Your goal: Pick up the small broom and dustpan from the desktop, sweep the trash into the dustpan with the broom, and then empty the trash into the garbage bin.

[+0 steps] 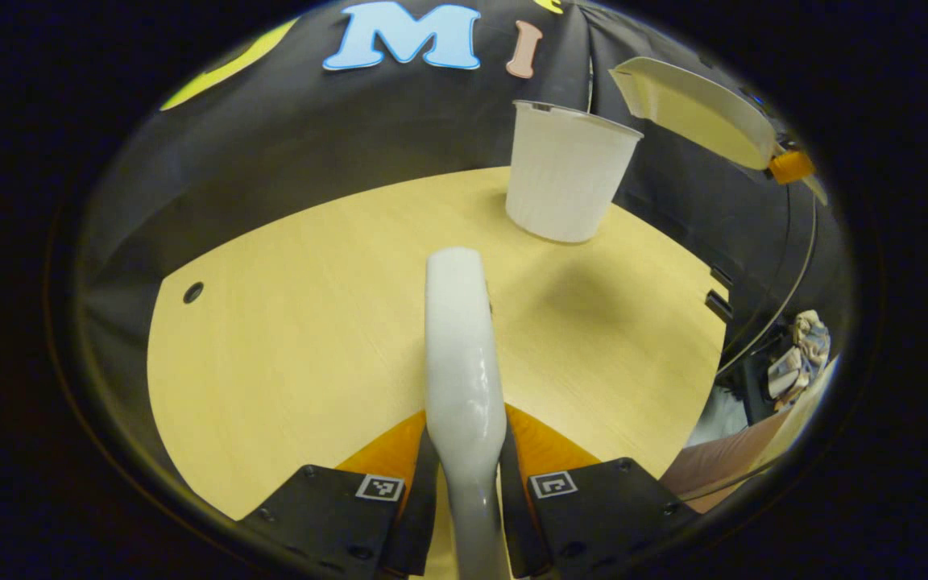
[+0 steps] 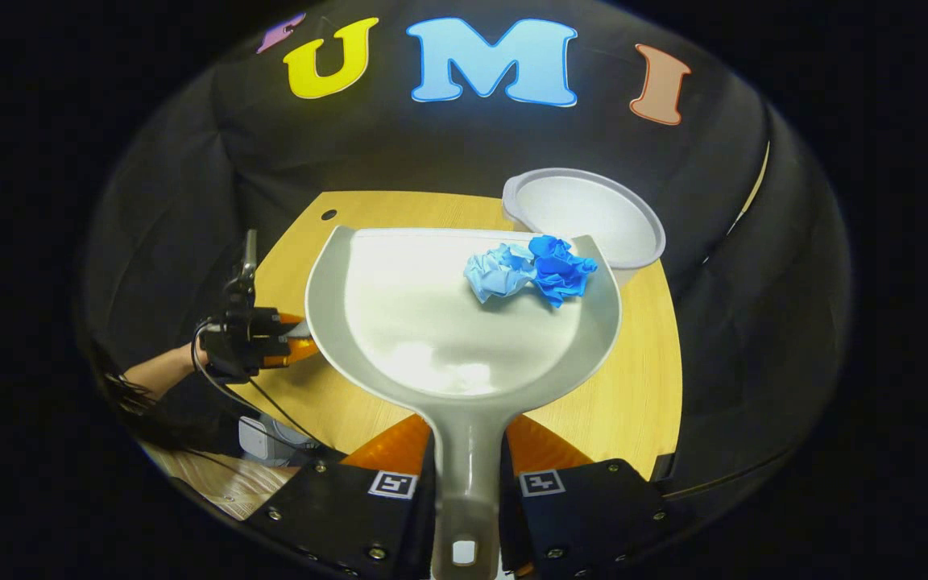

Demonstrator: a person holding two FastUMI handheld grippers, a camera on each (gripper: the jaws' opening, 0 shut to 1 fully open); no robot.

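1 broom (image 1: 461, 354), 1 dustpan (image 2: 464, 322), 1 bin (image 2: 585, 213) — and 2 crumpled paper balls (image 2: 530, 271) (both blue).

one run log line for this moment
phase: emptying | right gripper: holds dustpan, paper balls near bin | left gripper: holds broom

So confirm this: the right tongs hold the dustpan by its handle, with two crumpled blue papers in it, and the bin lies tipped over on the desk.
Wrong on the bin: it stands upright, as the left gripper view shows. The right tongs do grip the dustpan handle, two crumpled blue papers inside.
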